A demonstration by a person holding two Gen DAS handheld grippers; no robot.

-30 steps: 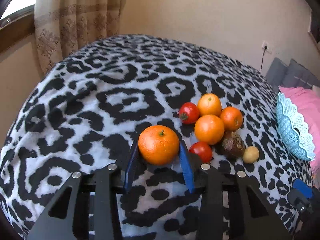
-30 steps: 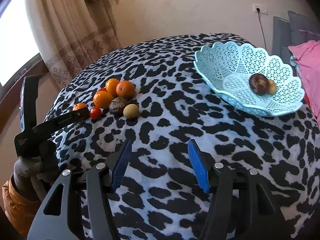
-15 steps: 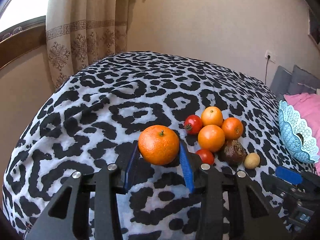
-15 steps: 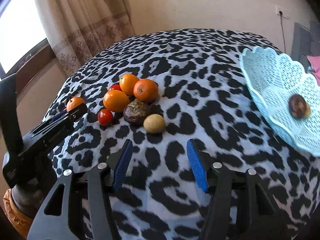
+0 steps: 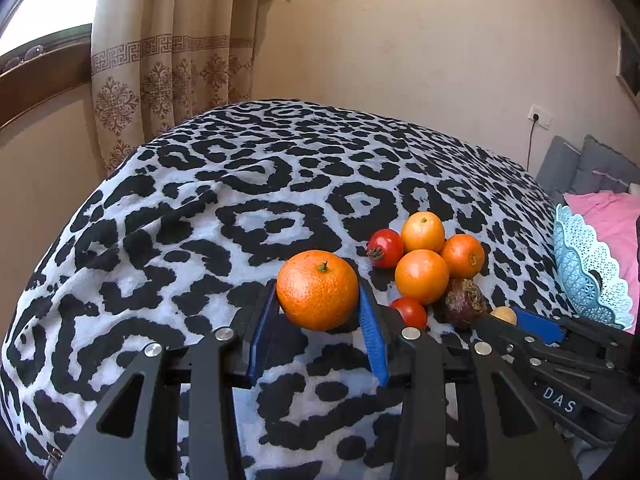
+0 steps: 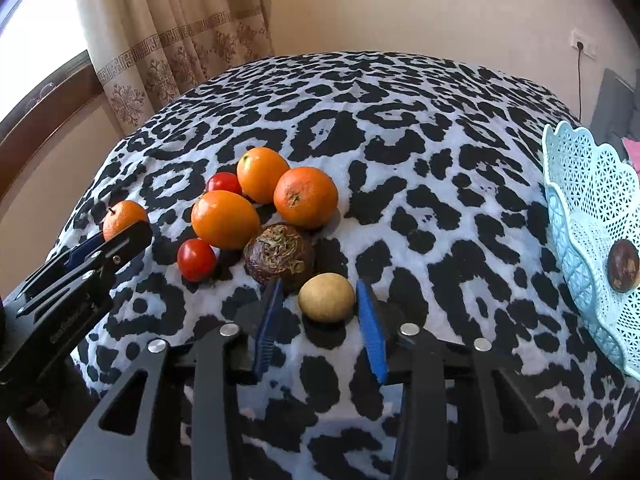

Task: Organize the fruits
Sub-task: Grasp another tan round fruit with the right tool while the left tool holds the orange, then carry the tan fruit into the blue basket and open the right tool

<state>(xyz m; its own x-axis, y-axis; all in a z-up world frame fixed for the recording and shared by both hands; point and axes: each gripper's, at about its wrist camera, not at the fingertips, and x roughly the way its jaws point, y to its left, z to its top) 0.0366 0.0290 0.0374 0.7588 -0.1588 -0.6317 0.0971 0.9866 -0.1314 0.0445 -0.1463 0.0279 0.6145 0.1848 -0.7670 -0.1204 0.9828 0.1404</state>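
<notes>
The right tongs (image 6: 318,312) have advanced to straddle the small yellow fruit (image 6: 327,297).

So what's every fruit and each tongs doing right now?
Left tongs: shut on the big orange.
Big orange: gripped, off the pile.
Right tongs: open around the small yellow fruit.
Small yellow fruit: lying on the blanket, not gripped.
Three oranges: piled together on the blanket.
Two tomatoes: loose beside the oranges.
Brown wrinkled fruit: resting by the pile.
Basket: holds one dark fruit.

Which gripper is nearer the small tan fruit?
Right. The right gripper brackets the small tan fruit, open; the left gripper holds an orange farther left.
</notes>
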